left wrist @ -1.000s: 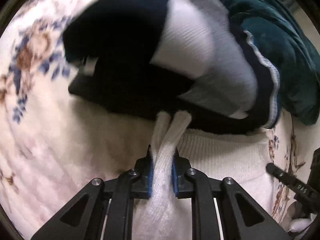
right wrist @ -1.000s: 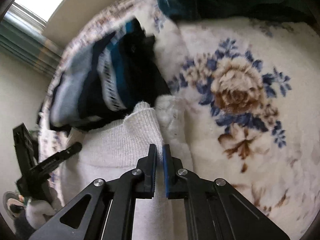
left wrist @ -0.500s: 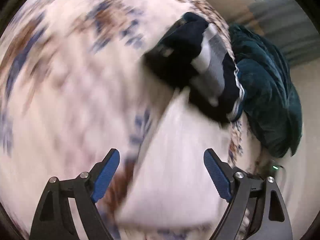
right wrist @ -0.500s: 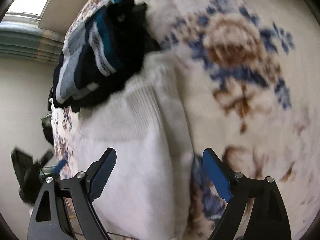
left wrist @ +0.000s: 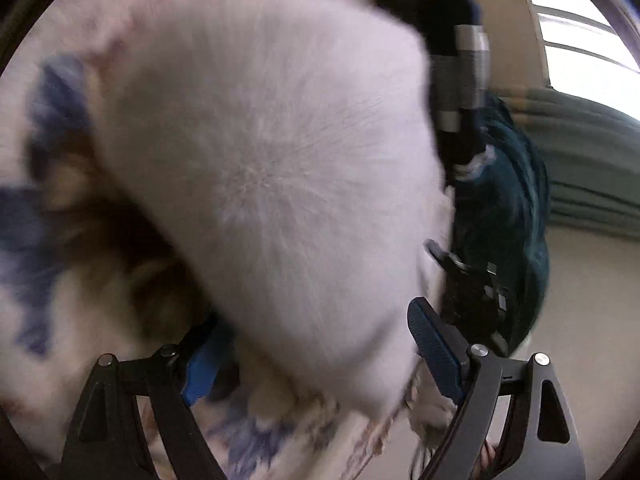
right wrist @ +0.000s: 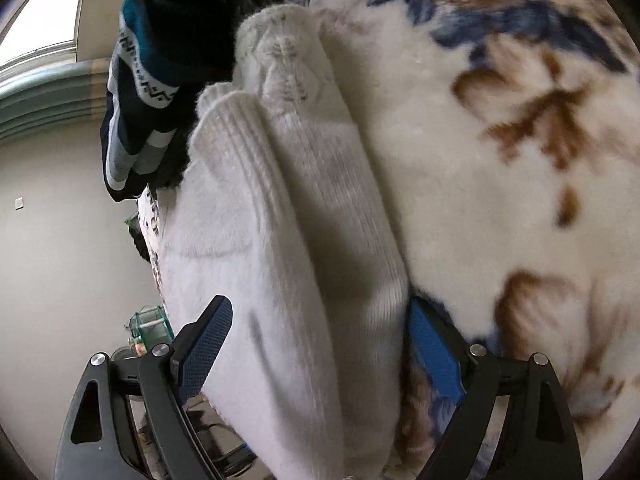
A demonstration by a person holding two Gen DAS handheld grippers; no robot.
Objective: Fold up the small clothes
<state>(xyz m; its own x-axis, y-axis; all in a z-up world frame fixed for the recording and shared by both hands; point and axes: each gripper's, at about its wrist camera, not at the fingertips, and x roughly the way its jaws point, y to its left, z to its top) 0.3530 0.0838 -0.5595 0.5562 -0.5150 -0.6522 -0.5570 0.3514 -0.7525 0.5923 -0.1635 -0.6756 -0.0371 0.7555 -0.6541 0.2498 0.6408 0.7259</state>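
A: Left tongs (left wrist: 320, 354) status?

B: Spread wide, blue pads well apart, gripping nothing. The white fuzzy knit sweater (left wrist: 272, 168) fills most of the left wrist view and bulges between the two fingers. Blurred, so can't tell whether the pads touch it.

A: Right tongs (right wrist: 320, 350)?

B: Also wide apart, nothing clamped. The sweater (right wrist: 288, 240) runs lengthwise through the gap. Its ribbed folded edge sits just beside the right-hand blue pad (right wrist: 434, 354); contact unclear. The left-hand pad (right wrist: 206, 342) sits in front of the sweater's plain knit part.

A: Where does the sweater lie?

B: On the cream plush blanket with blue and brown flower print (right wrist: 500, 152). Sweater looks folded into a long strip, ribbed cuff end at its far end.

A: Anything else near it?

B: Pile of dark navy knitwear with grey and teal stripes (right wrist: 160, 68) touches the sweater's far end. In the left wrist view the same pile (left wrist: 456, 60) is at the sweater's far right corner, with a dark teal velvety cloth (left wrist: 504, 220) just right of the sweater. The right tool's black frame (left wrist: 472, 288) shows in front of that teal cloth.
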